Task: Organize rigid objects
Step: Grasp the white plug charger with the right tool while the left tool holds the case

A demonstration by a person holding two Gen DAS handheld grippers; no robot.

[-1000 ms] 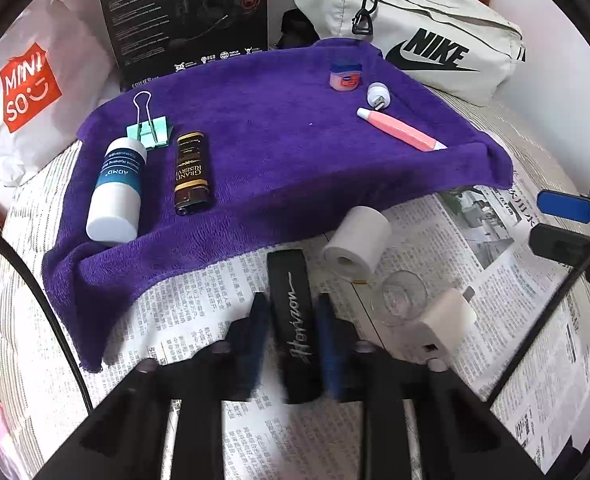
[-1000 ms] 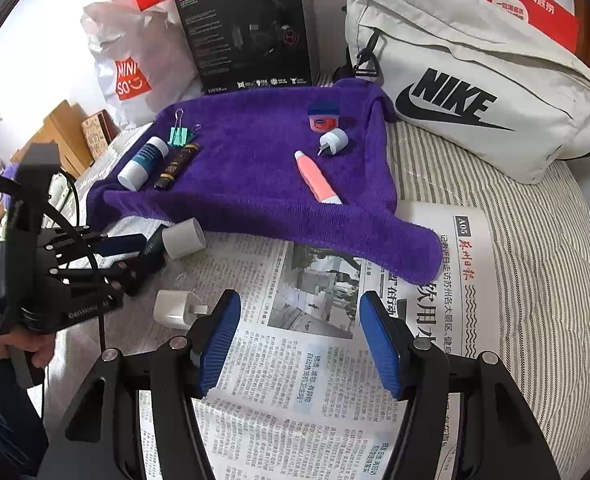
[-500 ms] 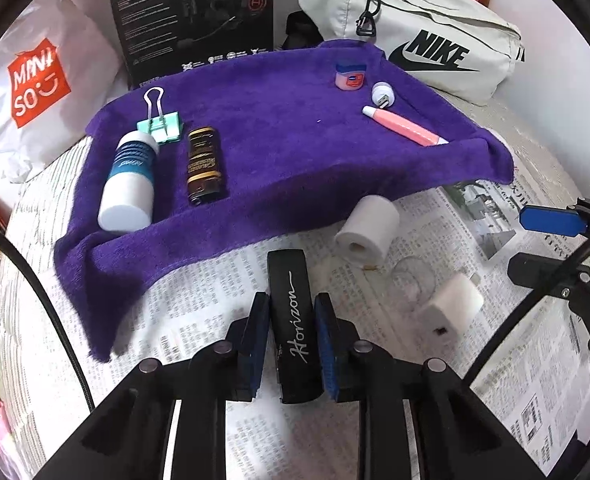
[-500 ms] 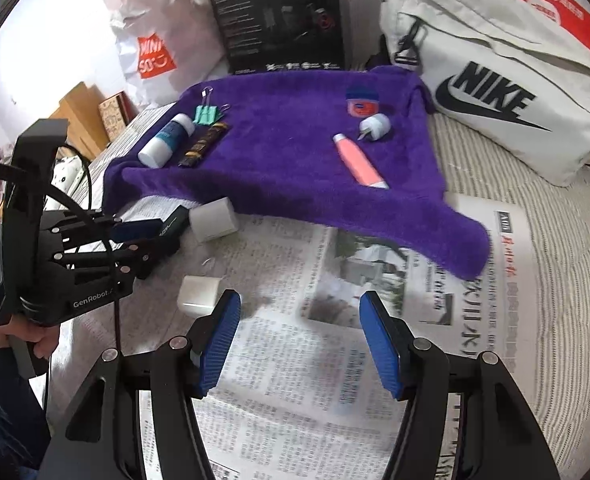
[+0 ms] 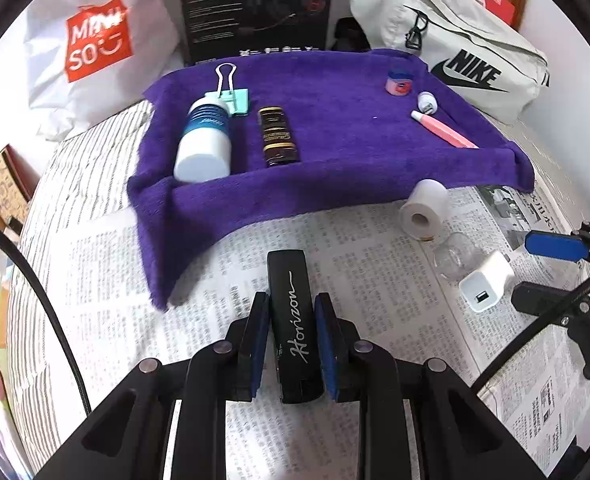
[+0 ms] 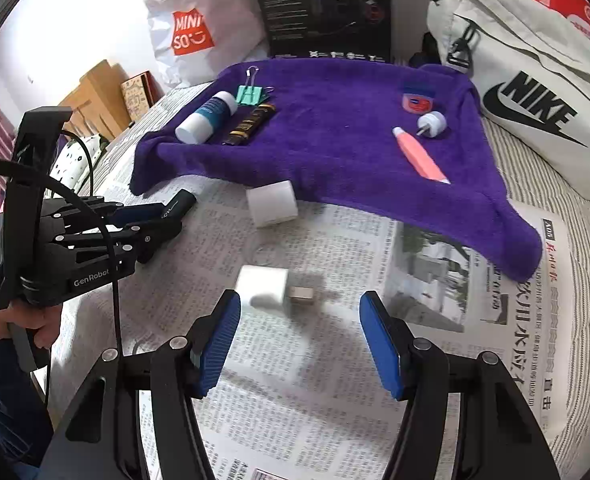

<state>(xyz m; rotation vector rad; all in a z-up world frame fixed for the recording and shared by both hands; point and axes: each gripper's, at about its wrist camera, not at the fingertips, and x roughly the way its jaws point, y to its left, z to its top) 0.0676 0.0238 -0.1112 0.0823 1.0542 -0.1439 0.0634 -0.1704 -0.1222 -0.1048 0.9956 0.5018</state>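
My left gripper [image 5: 291,320] is shut on a black "Horizon" case [image 5: 293,312] and holds it just in front of the purple towel [image 5: 335,168]; it also shows in the right wrist view [image 6: 163,218]. My right gripper [image 6: 299,336] is open and empty, right behind a white USB charger [image 6: 261,288], which also shows in the left wrist view [image 5: 485,286]. A white tape roll [image 5: 423,208] lies on the newspaper at the towel's front edge. On the towel lie a white bottle [image 5: 205,140], a dark tube [image 5: 277,136], a green binder clip [image 5: 231,96], a pink tube [image 5: 443,130], a small jar [image 5: 399,82] and a white cap [image 5: 427,102].
A clear glass cup [image 5: 455,256] lies beside the charger. Newspaper [image 6: 435,320] covers the striped bed. A Nike bag [image 6: 527,88], a black box [image 6: 327,8] and a Miniso bag [image 6: 191,32] stand behind the towel.
My left gripper closed on the black case and carried it toward the towel. My right gripper moved left and closer to the white charger, still open.
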